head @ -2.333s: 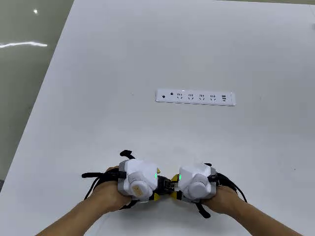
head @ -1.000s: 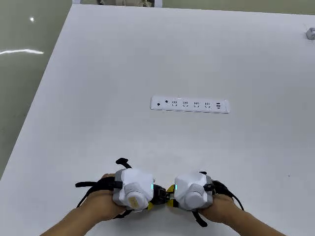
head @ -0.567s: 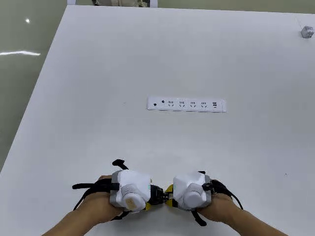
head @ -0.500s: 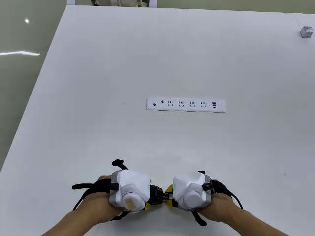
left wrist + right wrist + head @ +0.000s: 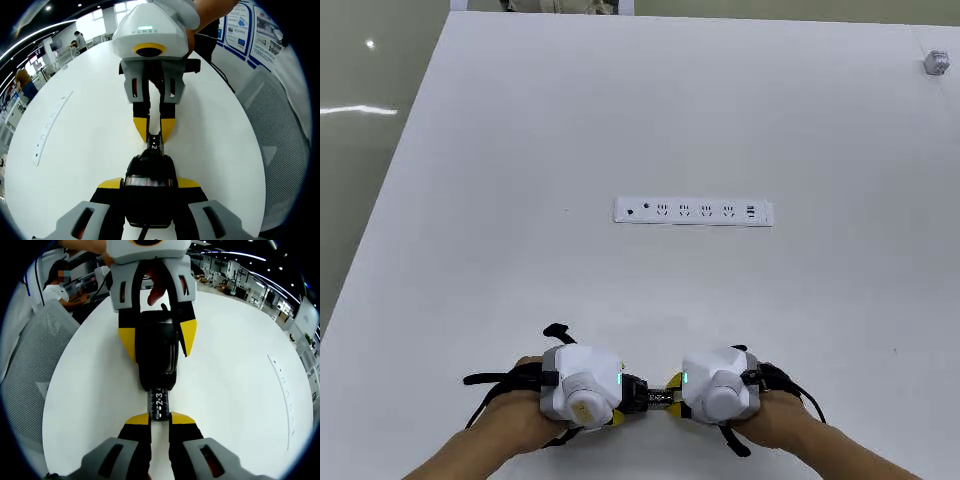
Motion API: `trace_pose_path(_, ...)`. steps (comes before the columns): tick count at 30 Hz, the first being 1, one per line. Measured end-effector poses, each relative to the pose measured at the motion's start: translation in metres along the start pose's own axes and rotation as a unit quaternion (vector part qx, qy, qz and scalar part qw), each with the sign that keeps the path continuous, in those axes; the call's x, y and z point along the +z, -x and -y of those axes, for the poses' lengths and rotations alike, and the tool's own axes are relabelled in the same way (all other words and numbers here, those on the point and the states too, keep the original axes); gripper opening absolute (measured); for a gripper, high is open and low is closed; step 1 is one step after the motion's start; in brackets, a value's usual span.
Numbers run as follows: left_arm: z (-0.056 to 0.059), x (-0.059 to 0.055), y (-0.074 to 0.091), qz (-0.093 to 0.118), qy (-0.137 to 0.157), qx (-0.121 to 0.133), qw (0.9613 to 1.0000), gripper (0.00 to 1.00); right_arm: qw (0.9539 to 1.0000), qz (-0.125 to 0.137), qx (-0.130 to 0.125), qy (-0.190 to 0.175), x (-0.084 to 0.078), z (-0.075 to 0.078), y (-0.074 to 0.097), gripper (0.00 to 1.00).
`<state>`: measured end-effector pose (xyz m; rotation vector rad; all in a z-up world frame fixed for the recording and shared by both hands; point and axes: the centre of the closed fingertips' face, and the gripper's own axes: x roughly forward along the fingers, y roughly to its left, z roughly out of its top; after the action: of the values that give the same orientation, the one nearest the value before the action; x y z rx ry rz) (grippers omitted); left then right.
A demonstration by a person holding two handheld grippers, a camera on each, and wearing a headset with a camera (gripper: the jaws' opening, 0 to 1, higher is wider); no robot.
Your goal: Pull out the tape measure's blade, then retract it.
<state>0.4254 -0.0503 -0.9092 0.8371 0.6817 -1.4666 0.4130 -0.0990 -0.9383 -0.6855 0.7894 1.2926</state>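
Note:
A black tape measure (image 5: 150,186) sits between the yellow-tipped jaws of my left gripper (image 5: 150,183), which is shut on its case. In the right gripper view the same case (image 5: 158,357) faces me. A short stretch of blade (image 5: 158,405) printed with numerals runs from it into my right gripper (image 5: 159,419), which is shut on the blade's end. In the head view both grippers lie low over the white table (image 5: 620,120) near its front edge, tips toward each other: left gripper (image 5: 623,398), tape measure (image 5: 638,394), right gripper (image 5: 675,390).
A white power strip (image 5: 692,211) lies across the middle of the table, well beyond the grippers. A small grey object (image 5: 936,62) sits at the far right corner. The table's left edge (image 5: 395,170) drops to the floor. A mesh chair (image 5: 272,125) stands by the table.
The right gripper has shifted slightly to the right, away from the left one, and a short piece of blade now shows between them. The head camera has tilted a little.

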Motion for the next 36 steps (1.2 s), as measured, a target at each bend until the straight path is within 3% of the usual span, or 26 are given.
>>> trace_pose_path(36,0.0,0.0,-0.001,-0.01,-0.006,-0.004,0.9999,0.35,0.9996,-0.019,-0.005,-0.019,-0.035,0.003,0.024,0.1)
